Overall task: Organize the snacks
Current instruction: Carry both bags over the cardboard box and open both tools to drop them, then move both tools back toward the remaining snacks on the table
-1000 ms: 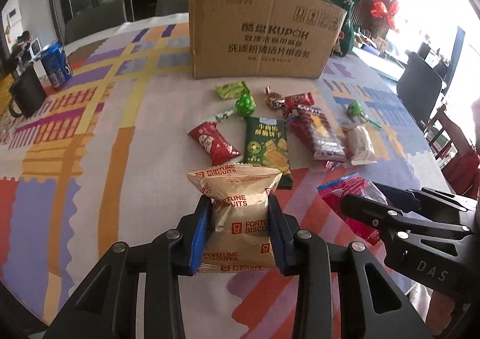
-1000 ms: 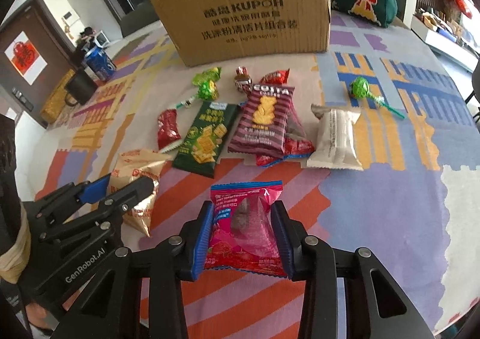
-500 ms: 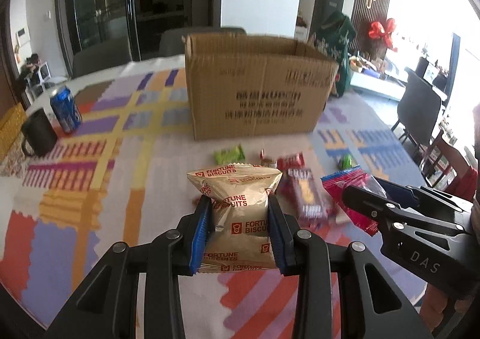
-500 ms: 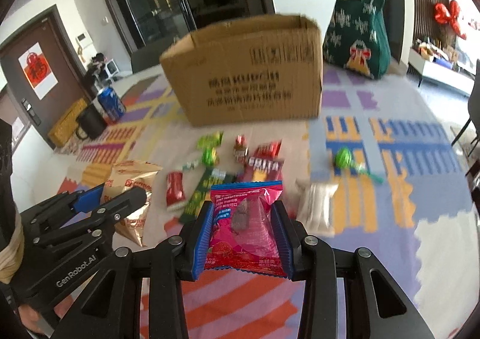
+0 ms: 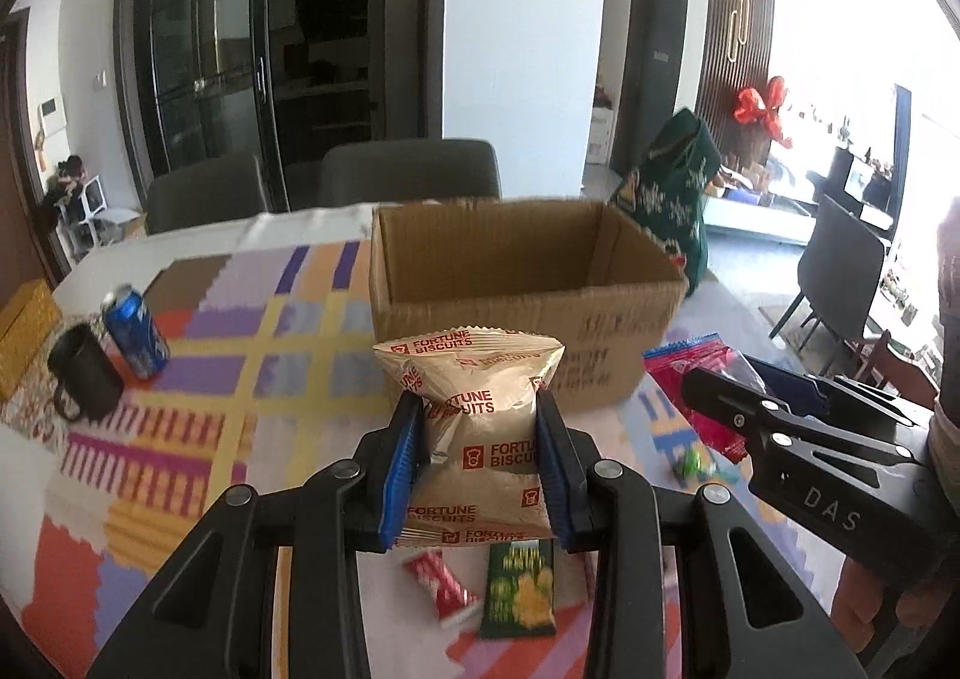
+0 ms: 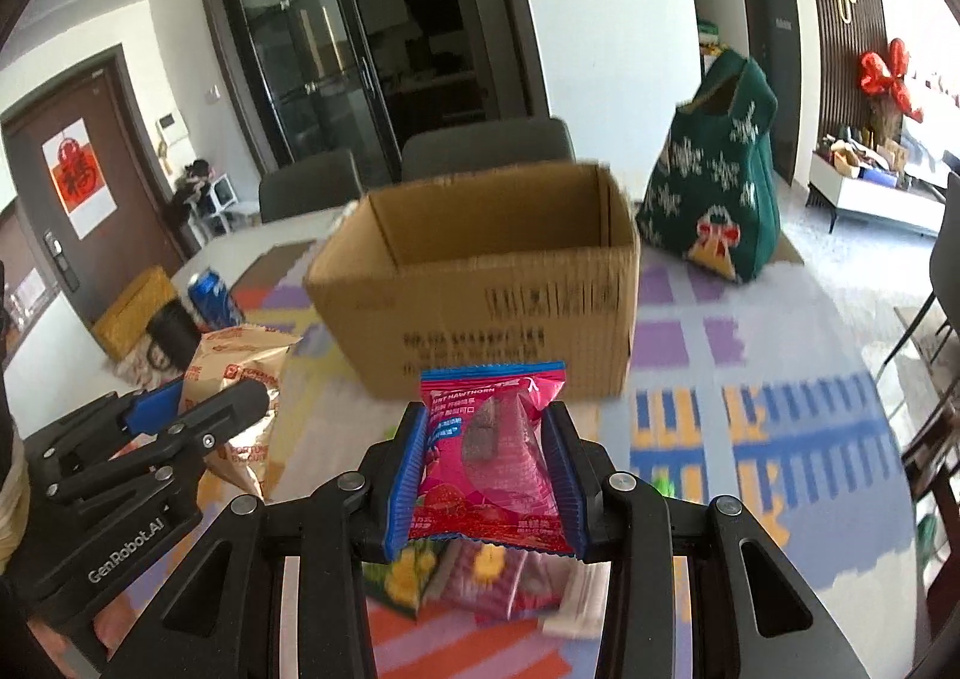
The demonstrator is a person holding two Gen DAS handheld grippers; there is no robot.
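My left gripper (image 5: 479,439) is shut on a tan Fortune Biscuits bag (image 5: 480,415), held high above the table. My right gripper (image 6: 486,457) is shut on a pink hawthorn snack pack (image 6: 489,457), also raised. An open cardboard box (image 5: 516,289) stands ahead of both, its inside showing no contents; it also shows in the right wrist view (image 6: 486,289). The right gripper appears at the right of the left wrist view (image 5: 780,439), the left gripper at the left of the right wrist view (image 6: 150,439). Loose snacks lie below: a red pack (image 5: 441,583) and a green pack (image 5: 519,589).
A blue can (image 5: 135,331) and a black mug (image 5: 84,379) stand at the table's left. A green Christmas bag (image 6: 714,199) stands right of the box. Grey chairs (image 5: 408,175) are behind the table. More snack packs (image 6: 498,577) lie under the right gripper.
Both grippers have risen and tilted up with their packs. The box's open top has come into view and the loose snacks have dropped to the bottom of the frames.
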